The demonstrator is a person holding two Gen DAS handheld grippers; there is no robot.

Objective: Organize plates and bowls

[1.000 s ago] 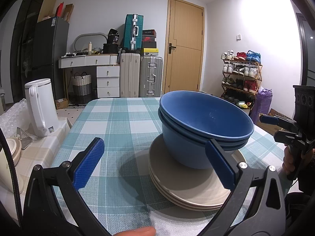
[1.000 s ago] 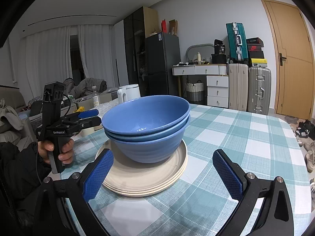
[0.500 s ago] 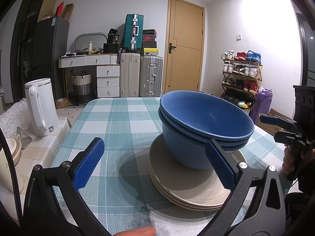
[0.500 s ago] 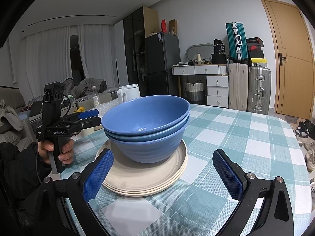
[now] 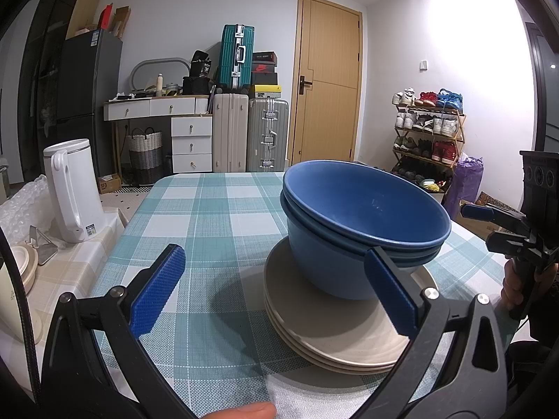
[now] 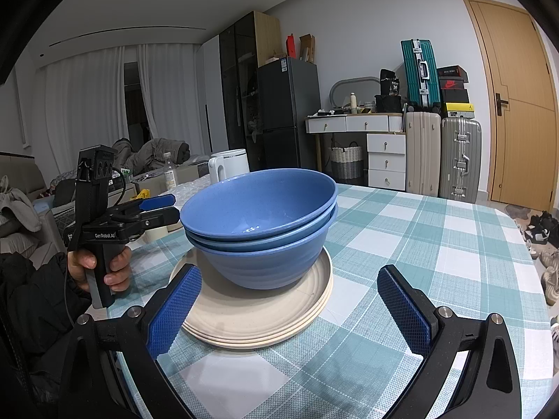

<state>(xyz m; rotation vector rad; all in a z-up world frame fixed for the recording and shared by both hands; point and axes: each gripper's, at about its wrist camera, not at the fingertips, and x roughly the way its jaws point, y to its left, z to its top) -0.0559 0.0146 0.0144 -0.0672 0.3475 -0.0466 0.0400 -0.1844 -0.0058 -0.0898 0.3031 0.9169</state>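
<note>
Several nested blue bowls [image 5: 360, 223] stand upright on a stack of cream plates [image 5: 335, 328] on the teal checked tablecloth [image 5: 209, 223]. The bowls [image 6: 262, 216] and plates [image 6: 258, 310] also show in the right wrist view. My left gripper [image 5: 276, 296] is open and empty, just short of the stack, its right pad [image 5: 391, 296] in front of the bowls. My right gripper [image 6: 290, 310] is open and empty, on the opposite side of the stack. Each gripper appears in the other's view: the right one [image 5: 489, 221] and the left one [image 6: 157, 209].
A white kettle [image 5: 73, 192] stands on a side surface left of the table, with a bowl [image 5: 21, 269] near it. A white cloth [image 5: 314, 398] lies at the table's near edge. Suitcases [image 5: 244, 118], drawers and a shoe rack [image 5: 429, 129] line the far walls.
</note>
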